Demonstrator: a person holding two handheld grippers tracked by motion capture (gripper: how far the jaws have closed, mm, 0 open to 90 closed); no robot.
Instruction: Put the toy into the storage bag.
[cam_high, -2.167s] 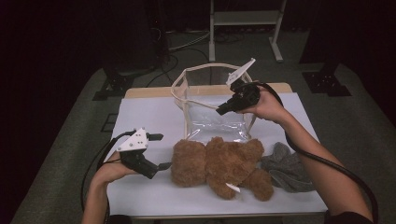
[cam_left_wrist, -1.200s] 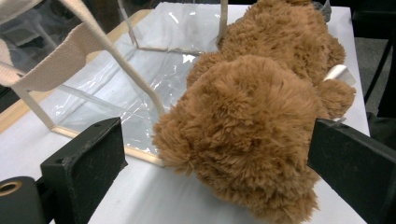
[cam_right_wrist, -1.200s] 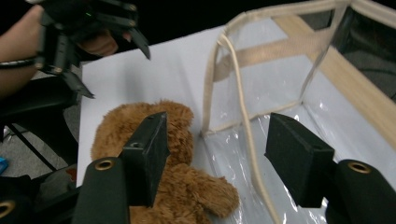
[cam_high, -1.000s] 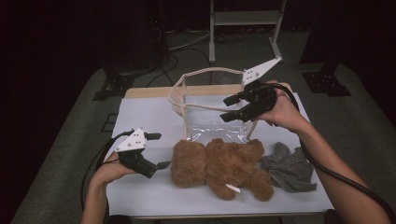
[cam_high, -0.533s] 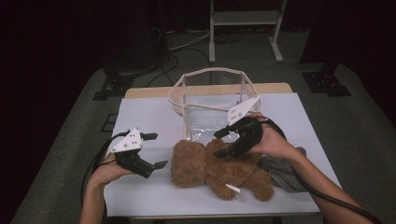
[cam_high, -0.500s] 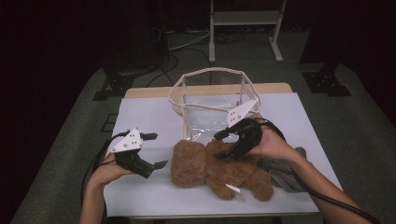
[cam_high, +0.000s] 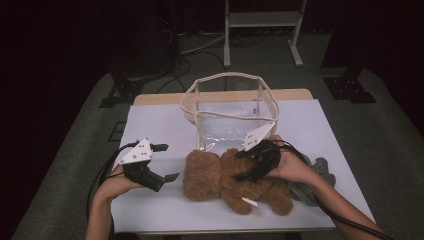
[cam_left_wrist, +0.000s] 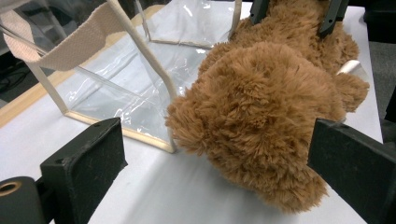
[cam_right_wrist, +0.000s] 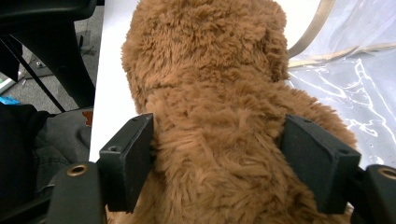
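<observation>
On the white counter (cam_high: 160, 215), just in front of the clear bag (cam_high: 230, 112), the teddy bear (cam_high: 220, 177) lies between my right gripper's (cam_high: 243, 166) wide jaws, which have just been opening. Squeezing only fur, I risk it slipping. My left gripper (cam_high: 162, 162) gapes, holding nothing.

The shaggy plush teddy bear (cam_high: 235, 180) is a warm caramel brown all over, with a small white tag at one leg, and it lies on a plain white bench (cam_high: 160, 120) edged in pale wood at the far side. The clear plastic storage bag (cam_high: 230, 112) is see-through with cream fabric trim and a cream woven strap, while the crumpled cloth (cam_high: 312, 180) is dull grey. Both hand-held grippers have matt black fingers (cam_left_wrist: 84, 168) and pale grey three-cornered plates with dark dots.
</observation>
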